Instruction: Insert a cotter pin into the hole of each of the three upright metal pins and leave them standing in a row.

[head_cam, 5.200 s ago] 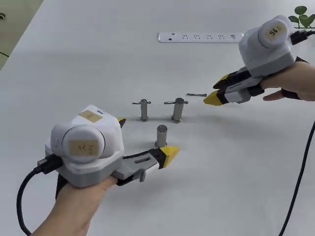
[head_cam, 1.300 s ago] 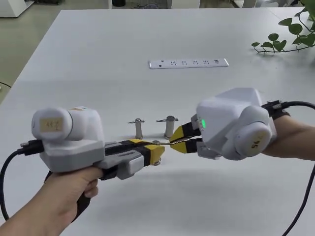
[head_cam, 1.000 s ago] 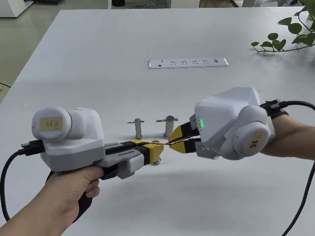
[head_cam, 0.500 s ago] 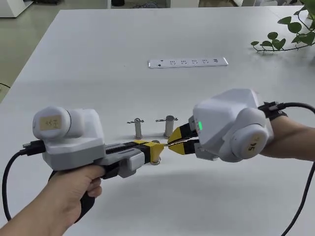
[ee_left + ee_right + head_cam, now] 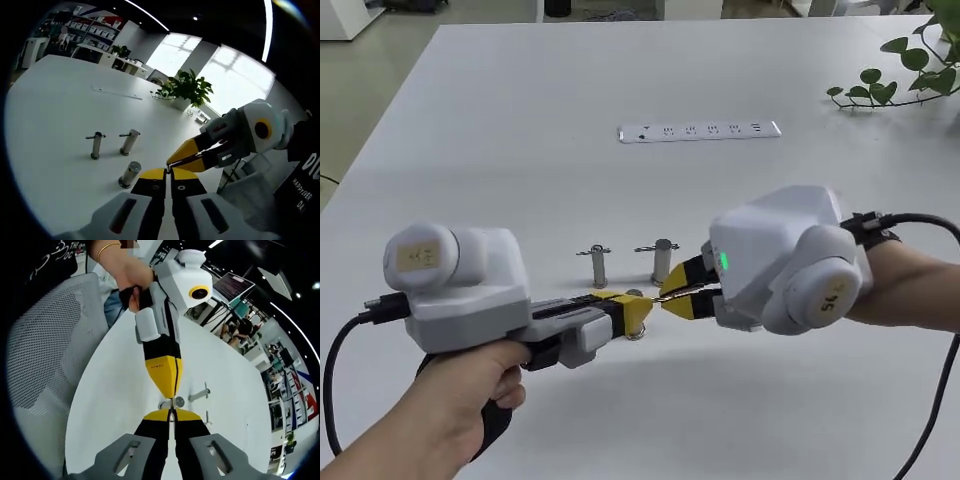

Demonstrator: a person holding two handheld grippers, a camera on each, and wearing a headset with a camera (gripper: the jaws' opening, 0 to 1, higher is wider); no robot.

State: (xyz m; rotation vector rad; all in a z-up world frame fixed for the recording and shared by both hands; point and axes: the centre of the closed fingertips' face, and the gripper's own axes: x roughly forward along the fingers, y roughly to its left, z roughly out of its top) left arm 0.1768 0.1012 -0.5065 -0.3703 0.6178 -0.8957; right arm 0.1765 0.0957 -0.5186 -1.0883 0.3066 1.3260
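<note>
Right, both tools meet tip to tip over the near middle of the white table (image 5: 520,120). The right gripper (image 5: 668,298) has its jaws pressed together on a loose cotter pin (image 5: 656,298), which pokes out leftward to the left gripper (image 5: 642,305). That one's jaws are closed too, tips at the pin's other end; whether they actually pinch it, I cannot tell. Just beside those yellow tips stands the bare metal pin (image 5: 129,174), upright and clear of the jaws in the left gripper view, though the left gripper's tips cover most of it in the head view. Farther back, the left fitted pin (image 5: 599,265) and the right fitted pin (image 5: 663,259) stand side by side, 2 uprights, each with a cross-piece through its top. Far off lies a power strip (image 5: 700,131), and a plant (image 5: 910,70) trails at the far right corner.
</note>
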